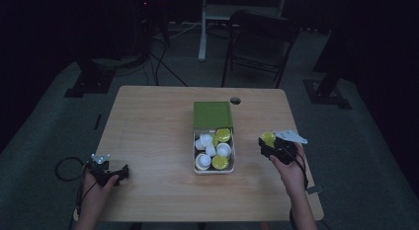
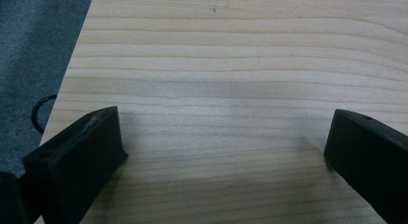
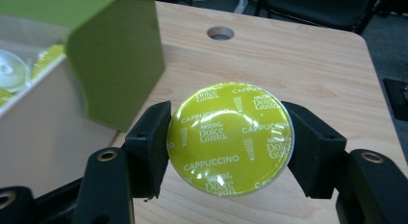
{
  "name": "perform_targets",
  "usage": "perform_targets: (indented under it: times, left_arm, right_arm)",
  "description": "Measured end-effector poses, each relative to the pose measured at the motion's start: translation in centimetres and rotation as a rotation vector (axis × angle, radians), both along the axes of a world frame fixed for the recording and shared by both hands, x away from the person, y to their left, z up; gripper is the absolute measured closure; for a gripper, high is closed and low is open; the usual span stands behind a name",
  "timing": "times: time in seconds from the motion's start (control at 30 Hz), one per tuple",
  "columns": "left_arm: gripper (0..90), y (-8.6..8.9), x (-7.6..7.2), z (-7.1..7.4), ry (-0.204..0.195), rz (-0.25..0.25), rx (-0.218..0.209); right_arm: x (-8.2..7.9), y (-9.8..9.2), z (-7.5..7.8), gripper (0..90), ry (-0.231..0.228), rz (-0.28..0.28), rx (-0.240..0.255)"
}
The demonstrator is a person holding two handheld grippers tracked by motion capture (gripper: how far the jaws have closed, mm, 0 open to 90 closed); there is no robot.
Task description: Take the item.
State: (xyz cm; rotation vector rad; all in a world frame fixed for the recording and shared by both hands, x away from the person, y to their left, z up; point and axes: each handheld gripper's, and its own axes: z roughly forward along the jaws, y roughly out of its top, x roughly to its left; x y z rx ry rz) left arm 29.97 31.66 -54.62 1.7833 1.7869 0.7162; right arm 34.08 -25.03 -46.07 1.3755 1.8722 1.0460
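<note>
Dark folding chair seen well beyond right gripper, past table's far edge. White stand leg placed beside it. Cables trailed across grey floor.

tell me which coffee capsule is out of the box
The yellow-green cappuccino capsule clamped in the right gripper, held right of the box; the other capsules all lie inside it.

Capsule in the right gripper — glossy yellow-green foil lid, printed all over with repeating white lettering and small white cup marks. Jaws black on both grippers. Box: green lid, pale cream-white walls; capsules inside a mix of white and yellow-green. Table — light wood with fine straight grain lines. Floor grey
</note>
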Motion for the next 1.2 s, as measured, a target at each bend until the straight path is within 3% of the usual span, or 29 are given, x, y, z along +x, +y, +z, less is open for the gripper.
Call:
perform_targets:
  times: [0.7,1.2]
  left_arm:
    - [0.2,0.0,0.0,0.0,0.0,0.0,0.0]
    - [0.2,0.0,0.0,0.0,-0.001,0.002,-0.001]
  right_arm:
    - [-0.2,-2.7,-3.8,38.3,0.054,-0.109,-0.046]
    - [-1.0,-4.7,-5.7,38.3,0.091,-0.158,-0.06]
